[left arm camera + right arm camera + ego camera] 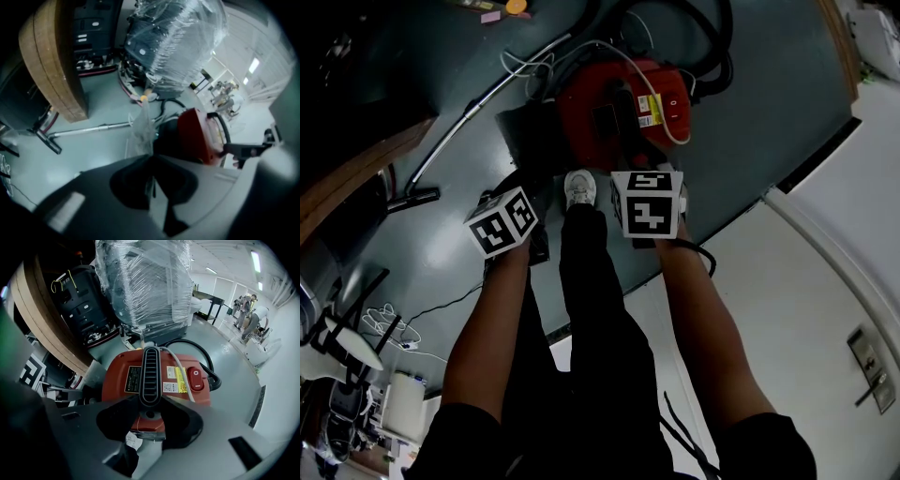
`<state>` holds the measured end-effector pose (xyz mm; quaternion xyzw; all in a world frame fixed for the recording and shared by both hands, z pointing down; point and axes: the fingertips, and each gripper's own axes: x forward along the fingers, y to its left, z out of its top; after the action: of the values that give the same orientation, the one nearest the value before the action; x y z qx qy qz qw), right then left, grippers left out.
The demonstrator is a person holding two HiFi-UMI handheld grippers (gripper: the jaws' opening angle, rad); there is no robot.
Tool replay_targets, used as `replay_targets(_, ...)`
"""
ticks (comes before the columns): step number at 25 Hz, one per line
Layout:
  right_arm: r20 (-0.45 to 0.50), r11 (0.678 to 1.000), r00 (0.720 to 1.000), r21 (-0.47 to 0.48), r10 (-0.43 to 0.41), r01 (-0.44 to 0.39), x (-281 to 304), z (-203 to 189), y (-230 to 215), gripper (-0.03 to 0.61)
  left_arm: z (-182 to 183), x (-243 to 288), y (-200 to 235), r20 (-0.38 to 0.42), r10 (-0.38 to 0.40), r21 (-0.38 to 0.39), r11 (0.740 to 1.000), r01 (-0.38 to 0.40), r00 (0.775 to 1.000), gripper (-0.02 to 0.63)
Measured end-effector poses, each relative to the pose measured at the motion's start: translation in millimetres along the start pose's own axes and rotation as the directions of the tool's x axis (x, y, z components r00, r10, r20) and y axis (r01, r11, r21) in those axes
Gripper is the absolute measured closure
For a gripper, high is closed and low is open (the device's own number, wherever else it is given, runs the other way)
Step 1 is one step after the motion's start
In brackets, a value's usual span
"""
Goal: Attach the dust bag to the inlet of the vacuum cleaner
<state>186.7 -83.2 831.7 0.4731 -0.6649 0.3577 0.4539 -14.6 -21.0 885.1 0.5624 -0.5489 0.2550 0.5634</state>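
Observation:
The red vacuum cleaner [623,103] lies on the grey floor in front of my feet, and its black ribbed handle [150,373] runs straight toward the right gripper [150,405]. The jaws stand wide on both sides of the handle's near end, with the pads against it. In the left gripper view the vacuum cleaner [199,133] lies to the right. My left gripper [152,163] is nearly closed on the thin lower edge of a pale, translucent dust bag [142,127] that sticks up beyond the jaws. A dark opening [169,137] lies just behind the bag. In the head view only the marker cubes [502,222] show.
A metal wand [478,105] with a floor nozzle [411,199] lies to the left of the vacuum, and its black hose [712,52] coils behind. My white shoe [579,187] stands between the grippers. A round wooden tabletop [51,61] and a plastic-wrapped machine [145,282] stand beyond.

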Motion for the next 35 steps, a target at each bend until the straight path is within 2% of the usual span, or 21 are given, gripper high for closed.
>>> replay_targets(4,0.002,1.000,1.000,0.005,0.007,-0.007,0,-1,1,0.437,0,3,0,-0.008,-0.020,-0.056,0.998,0.019,1.000,0.595)
replay_targets(7,0.005,1.000,1.000,0.006,0.009,-0.009,0,-1,1,0.437,-1,3,-1,-0.036,-0.044,-0.068,0.997,0.041,0.998,0.597)
replay_targets(9,0.009,1.000,1.000,0.009,0.011,-0.011,0,0,0,0.437,0,4,-3,-0.052,-0.045,-0.029,0.999,0.044,0.998,0.597)
replay_targets(13,0.019,1.000,1.000,0.012,0.013,-0.013,0,0,0,0.437,1,4,-12,-0.069,-0.005,0.168,0.986,0.017,0.998,0.598)
replay_targets(14,0.022,1.000,1.000,0.012,0.013,-0.014,0,0,0,0.437,1,5,-14,-0.072,-0.004,0.191,0.981,0.018,0.997,0.598)
replay_targets(16,0.025,1.000,1.000,0.010,0.014,-0.015,0,0,0,0.437,0,6,-17,-0.077,-0.017,0.176,0.984,0.030,0.997,0.598)
replay_targets(18,0.026,1.000,1.000,0.009,0.015,-0.015,0,0,0,0.437,1,7,-17,-0.081,-0.053,0.095,0.994,0.061,0.995,0.597)
replay_targets(20,0.025,1.000,1.000,0.008,0.014,-0.015,0,0,0,0.437,0,8,-16,-0.079,-0.105,-0.019,0.994,0.104,0.991,0.597)
replay_targets(23,0.024,1.000,1.000,0.004,0.014,-0.015,-1,-1,-1,0.437,-5,9,-15,-0.067,-0.164,-0.191,0.970,0.149,0.984,0.597)
replay_targets(24,0.024,1.000,1.000,0.003,0.014,-0.014,-1,-1,-1,0.437,-5,9,-16,-0.051,-0.200,-0.284,0.942,0.177,0.979,0.597)
replay_targets(26,0.026,1.000,1.000,0.002,0.014,-0.014,0,-1,-2,0.437,-5,11,-23,0.011,-0.303,-0.474,0.838,0.272,0.953,0.610)
replay_targets(27,0.027,1.000,1.000,0.001,0.013,-0.014,0,-1,-2,0.437,-6,14,-30,0.035,-0.342,-0.512,0.801,0.310,0.939,0.612)
replay_targets(28,0.025,1.000,1.000,0.000,0.013,-0.013,0,-1,-2,0.437,-7,17,-36,0.037,-0.351,-0.493,0.808,0.322,0.936,0.612)
replay_targets(30,0.021,1.000,1.000,-0.004,0.017,-0.017,0,-1,-2,0.437,-6,22,-44,-0.002,-0.302,-0.359,0.890,0.281,0.953,0.612)
replay_targets(31,0.019,1.000,1.000,-0.006,0.020,-0.020,0,0,-2,0.437,-4,23,-45,-0.016,-0.280,-0.311,0.914,0.262,0.960,0.612)
replay_targets(32,0.016,1.000,1.000,-0.008,0.025,-0.025,1,0,-1,0.437,-3,23,-45,-0.023,-0.273,-0.288,0.923,0.255,0.962,0.612)
replay_targets(35,0.006,0.999,0.999,-0.011,0.035,-0.035,0,-2,0,0.437,-9,20,-45,-0.034,-0.286,-0.260,0.928,0.268,0.958,0.612)
